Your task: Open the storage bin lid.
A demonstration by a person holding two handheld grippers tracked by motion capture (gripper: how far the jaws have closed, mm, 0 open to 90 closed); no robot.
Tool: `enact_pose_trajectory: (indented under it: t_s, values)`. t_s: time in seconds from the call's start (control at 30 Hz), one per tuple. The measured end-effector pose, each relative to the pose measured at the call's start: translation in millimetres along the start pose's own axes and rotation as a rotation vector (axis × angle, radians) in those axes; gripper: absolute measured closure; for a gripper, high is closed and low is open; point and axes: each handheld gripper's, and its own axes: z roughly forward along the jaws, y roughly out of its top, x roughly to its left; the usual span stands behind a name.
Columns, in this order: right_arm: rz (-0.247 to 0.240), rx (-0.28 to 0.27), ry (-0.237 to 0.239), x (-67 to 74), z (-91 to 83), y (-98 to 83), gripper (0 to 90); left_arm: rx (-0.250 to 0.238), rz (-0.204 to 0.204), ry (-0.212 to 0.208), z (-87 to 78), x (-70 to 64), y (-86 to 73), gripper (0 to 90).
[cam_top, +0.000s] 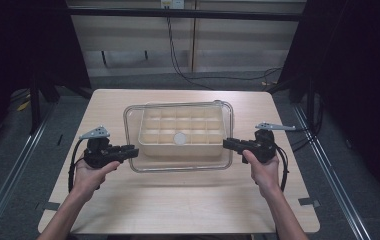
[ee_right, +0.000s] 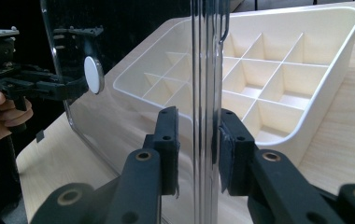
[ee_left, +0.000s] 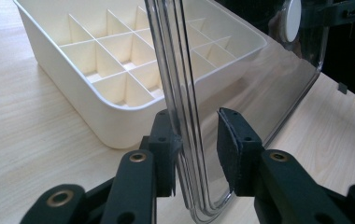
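Note:
A clear plastic lid (cam_top: 178, 166) with a white round knob (cam_top: 179, 138) hovers level over a cream box (cam_top: 178, 148) split into several compartments, all empty. My left gripper (cam_top: 133, 150) is shut on the lid's left rim, and my right gripper (cam_top: 226, 144) is shut on its right rim. In the left gripper view the lid (ee_left: 175, 70) runs edge-on between the jaws of my left gripper (ee_left: 194, 140), with the box (ee_left: 73, 79) beyond. The right gripper view shows the lid (ee_right: 206, 56) pinched by my right gripper (ee_right: 198, 140), beside the box (ee_right: 306, 60).
The box stands mid-table on a light wooden table (cam_top: 178, 205). Bare wood lies in front of it and at both sides. Dark curtains flank the table, and cables (cam_top: 178, 60) trail on the floor behind.

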Motion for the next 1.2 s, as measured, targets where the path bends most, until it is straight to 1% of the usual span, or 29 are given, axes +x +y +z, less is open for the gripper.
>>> enact_pose_trajectory:
  t_s: [0.17, 0.27, 0.47, 0.57, 0.63, 0.7, 0.83, 0.93, 1.0, 1.03, 1.2]
  values:
    - [0.004, -0.005, -0.003, 5.6, -5.0, -5.0, 72.0, 0.000, 0.006, -0.003, -3.3, -4.5, -2.4, 68.3]
    - [0.002, 0.001, 0.001, 7.6, -7.5, -8.7, 72.1, 0.006, 0.011, -0.006, -5.7, -6.3, -3.3, 68.2]
    - [0.004, 0.005, 0.006, 12.0, -9.4, -13.2, 72.2, 0.009, 0.009, -0.004, -10.1, -9.8, -5.6, 68.2]
    - [0.001, 0.008, 0.014, 16.1, -13.5, -17.6, 72.6, 0.008, 0.006, -0.009, -11.4, -12.4, -8.5, 68.2]
    - [0.007, 0.006, 0.013, 16.9, -14.7, -18.9, 72.7, 0.012, 0.010, -0.008, -11.5, -13.0, -9.3, 68.1]
    - [0.008, 0.008, 0.016, 17.1, -16.5, -21.8, 72.7, 0.015, 0.007, -0.014, -11.0, -15.0, -11.1, 68.0]
    - [0.022, 0.013, 0.017, 17.0, -19.2, -27.6, 72.7, 0.025, 0.006, -0.012, -11.1, -18.6, -14.4, 68.0]
    - [0.022, 0.016, 0.017, 17.1, -20.3, -29.6, 72.7, 0.020, 0.001, -0.004, -11.1, -21.9, -17.8, 68.0]
    - [0.026, 0.016, 0.015, 18.0, -21.2, -31.1, 72.5, 0.028, -0.007, -0.009, -10.9, -23.2, -20.0, 68.0]
    - [0.027, 0.017, 0.011, 18.3, -22.4, -32.3, 72.5, 0.034, -0.003, -0.016, -10.9, -24.4, -22.6, 68.1]
    - [0.024, 0.022, 0.014, 19.8, -24.2, -35.6, 72.5, 0.048, 0.002, -0.017, -12.8, -27.2, -27.0, 68.2]
